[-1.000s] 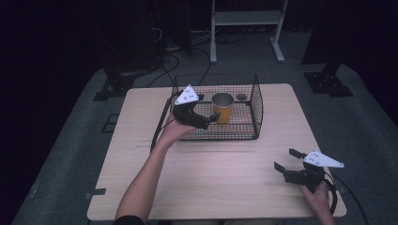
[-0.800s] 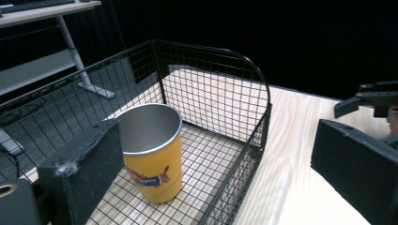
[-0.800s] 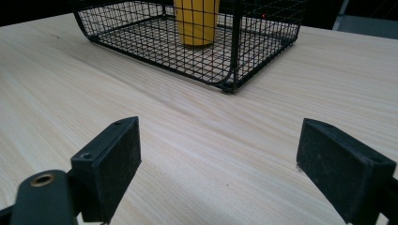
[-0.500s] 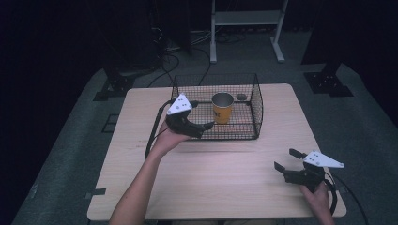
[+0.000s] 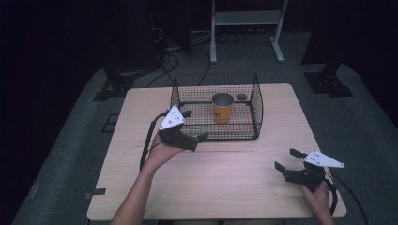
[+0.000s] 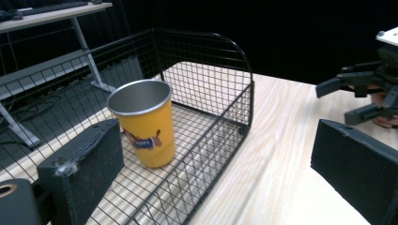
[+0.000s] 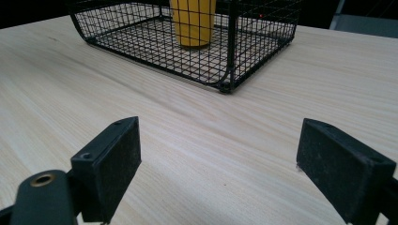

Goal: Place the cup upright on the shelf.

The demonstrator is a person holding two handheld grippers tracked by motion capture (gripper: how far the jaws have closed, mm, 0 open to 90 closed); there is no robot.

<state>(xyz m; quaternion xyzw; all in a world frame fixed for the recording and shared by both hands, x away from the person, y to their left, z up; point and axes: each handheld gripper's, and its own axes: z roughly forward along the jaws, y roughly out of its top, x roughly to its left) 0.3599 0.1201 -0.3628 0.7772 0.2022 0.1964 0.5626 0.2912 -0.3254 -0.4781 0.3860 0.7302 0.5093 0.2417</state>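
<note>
In the high view, the left hand-held gripper (image 5: 190, 126) is hovering left of centre in the frame, just outside the front left corner of the black wire basket (image 5: 257, 101), with its jaws standing apart and nothing between them. The yellow metal cup (image 5: 222, 107) is standing upright inside the basket, at the centre of the frame. The right hand-held gripper (image 5: 287, 159) is resting low over the wooden surface (image 5: 234, 178) at the lower right, well apart from the basket, its jaws likewise spread and empty. A small dark round thing (image 5: 241, 97) is lying in the basket behind the cup; what it is cannot be told.

In the left gripper view, the cup (image 6: 143, 123) is showing left of centre behind the basket's mesh (image 6: 220, 136), printed side facing the camera.

In the right gripper view, the cup (image 7: 193, 21) is sitting at the top centre, and bare wood is showing between the parted jaws.

Judging from this, the cup looks placed and the left hand is clear of it. To do this well, the person should be lifting the gripper clear of the basket's wire rim, so a jaw is not catching the mesh and dragging the basket or tipping the cup.
</note>
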